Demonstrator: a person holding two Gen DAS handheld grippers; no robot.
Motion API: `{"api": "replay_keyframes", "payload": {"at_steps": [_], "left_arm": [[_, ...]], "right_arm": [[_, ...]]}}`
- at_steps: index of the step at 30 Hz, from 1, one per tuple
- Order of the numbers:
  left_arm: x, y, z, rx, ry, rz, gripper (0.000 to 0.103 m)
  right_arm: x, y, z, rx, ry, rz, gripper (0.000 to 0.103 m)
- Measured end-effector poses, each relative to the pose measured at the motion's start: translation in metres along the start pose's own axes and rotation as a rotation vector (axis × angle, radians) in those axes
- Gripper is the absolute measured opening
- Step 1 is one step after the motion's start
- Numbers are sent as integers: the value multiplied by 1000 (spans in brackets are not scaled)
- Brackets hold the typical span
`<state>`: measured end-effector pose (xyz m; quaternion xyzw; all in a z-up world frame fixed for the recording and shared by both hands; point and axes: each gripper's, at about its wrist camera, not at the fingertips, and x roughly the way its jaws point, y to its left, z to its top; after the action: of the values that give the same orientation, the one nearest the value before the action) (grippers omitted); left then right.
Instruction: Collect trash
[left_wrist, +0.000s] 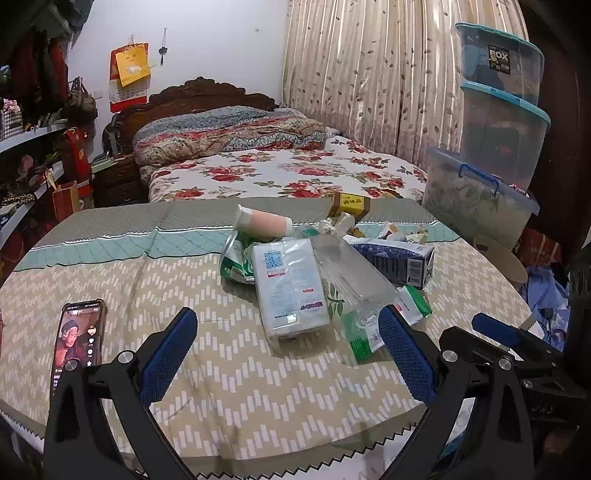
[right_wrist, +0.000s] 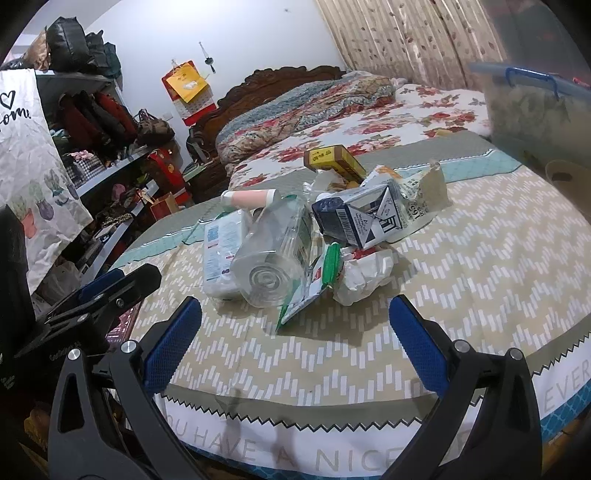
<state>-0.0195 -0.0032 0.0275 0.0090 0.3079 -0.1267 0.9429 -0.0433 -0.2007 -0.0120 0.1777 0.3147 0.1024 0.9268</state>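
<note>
A heap of trash lies on the round table (left_wrist: 240, 387). It holds a plastic-wrapped tissue pack (left_wrist: 288, 284), a clear plastic bottle (left_wrist: 347, 269) on its side, a dark blue carton (left_wrist: 395, 258), a green-and-white wrapper (left_wrist: 362, 332), a pink roll (left_wrist: 266, 223) and a yellow box (left_wrist: 351, 203). My left gripper (left_wrist: 288, 314) is open just short of the tissue pack, holding nothing. From the right wrist, the bottle (right_wrist: 269, 254), the carton (right_wrist: 358, 218) and crumpled white paper (right_wrist: 365, 273) lie ahead. My right gripper (right_wrist: 294, 301) is open and empty near the table's front edge.
A lit phone (left_wrist: 79, 336) lies on the cloth at the left. Stacked plastic storage boxes (left_wrist: 498, 110) stand at the right, a bed (left_wrist: 288, 170) behind the table and cluttered shelves (left_wrist: 29, 147) at the left. A printed tote bag (right_wrist: 29, 155) hangs at the left.
</note>
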Motion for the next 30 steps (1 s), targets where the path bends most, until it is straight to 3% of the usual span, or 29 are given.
{"api": "replay_keyframes", "payload": {"at_steps": [30], "left_arm": [[5, -1, -4, 7, 12, -10, 94]], "right_arm": [[1, -3, 2, 0, 0, -8, 100]]}}
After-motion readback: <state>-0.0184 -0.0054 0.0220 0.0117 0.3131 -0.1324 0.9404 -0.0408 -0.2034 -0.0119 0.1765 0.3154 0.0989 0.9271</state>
